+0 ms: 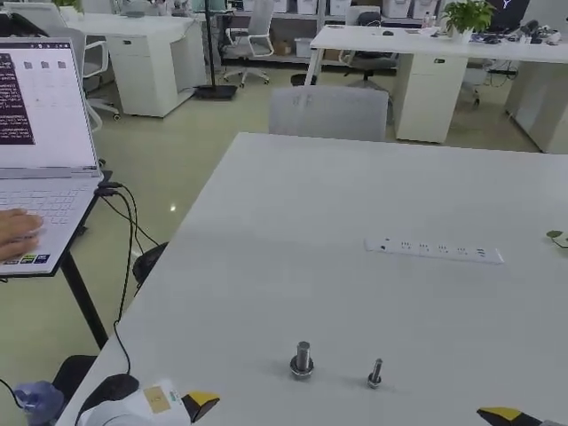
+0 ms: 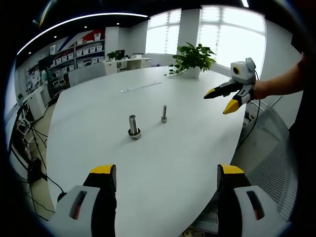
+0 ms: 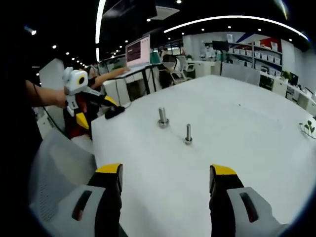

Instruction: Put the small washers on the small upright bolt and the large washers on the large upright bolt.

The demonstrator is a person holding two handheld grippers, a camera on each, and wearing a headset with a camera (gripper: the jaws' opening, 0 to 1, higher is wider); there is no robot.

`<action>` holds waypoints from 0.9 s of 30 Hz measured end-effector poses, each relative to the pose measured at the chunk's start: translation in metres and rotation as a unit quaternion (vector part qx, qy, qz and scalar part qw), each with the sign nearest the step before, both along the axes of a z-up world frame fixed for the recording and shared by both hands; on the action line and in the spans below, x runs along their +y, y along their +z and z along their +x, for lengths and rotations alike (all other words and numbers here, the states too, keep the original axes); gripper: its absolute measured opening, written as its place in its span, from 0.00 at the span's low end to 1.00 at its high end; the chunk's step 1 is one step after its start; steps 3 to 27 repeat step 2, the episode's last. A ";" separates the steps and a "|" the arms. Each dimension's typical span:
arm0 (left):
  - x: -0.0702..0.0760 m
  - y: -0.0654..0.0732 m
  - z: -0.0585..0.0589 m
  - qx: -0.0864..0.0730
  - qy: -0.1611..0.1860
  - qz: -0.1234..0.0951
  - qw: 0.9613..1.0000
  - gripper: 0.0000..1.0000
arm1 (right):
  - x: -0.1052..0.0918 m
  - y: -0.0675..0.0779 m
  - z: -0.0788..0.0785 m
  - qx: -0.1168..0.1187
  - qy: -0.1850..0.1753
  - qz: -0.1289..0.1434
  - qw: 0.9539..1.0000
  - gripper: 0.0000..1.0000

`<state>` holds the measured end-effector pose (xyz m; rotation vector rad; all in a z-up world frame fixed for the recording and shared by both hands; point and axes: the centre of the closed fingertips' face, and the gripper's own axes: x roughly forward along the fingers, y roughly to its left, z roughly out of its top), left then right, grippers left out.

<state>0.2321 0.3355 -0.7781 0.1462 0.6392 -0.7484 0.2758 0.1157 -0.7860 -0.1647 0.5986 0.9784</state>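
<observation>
Large bolt [image 1: 302,359] and small bolt [image 1: 375,374] stand upright by the near edge of the tabletop [image 1: 355,204], ahead of my 2 gaping, empty grippers, left gripper [image 2: 166,170] nearer the large, right gripper [image 3: 166,170] nearer the small.

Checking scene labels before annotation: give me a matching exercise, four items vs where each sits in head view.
Items:
1. large bolt
2. small bolt
3. power strip
4. laptop

Places:
A. flat on the table, beyond the bolts
B. upright, right one of the pair
C. off the table, at left
D. upright, left one of the pair

Pairs: 1-D, 2-B, 3-A, 4-C
</observation>
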 end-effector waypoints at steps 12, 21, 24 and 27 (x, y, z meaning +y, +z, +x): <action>0.000 0.000 0.001 -0.001 0.002 -0.001 1.000 0.85 | 0.003 -0.001 -0.004 -0.003 0.004 -0.002 1.000 0.75; 0.000 0.000 0.001 -0.001 0.002 -0.001 1.000 0.85 | 0.003 -0.001 -0.004 -0.003 0.004 -0.002 1.000 0.75; 0.000 0.000 0.001 -0.001 0.002 -0.001 1.000 0.85 | 0.003 -0.001 -0.004 -0.003 0.004 -0.002 1.000 0.75; 0.000 0.000 0.001 -0.001 0.002 -0.001 1.000 0.85 | 0.003 -0.001 -0.004 -0.003 0.004 -0.002 1.000 0.75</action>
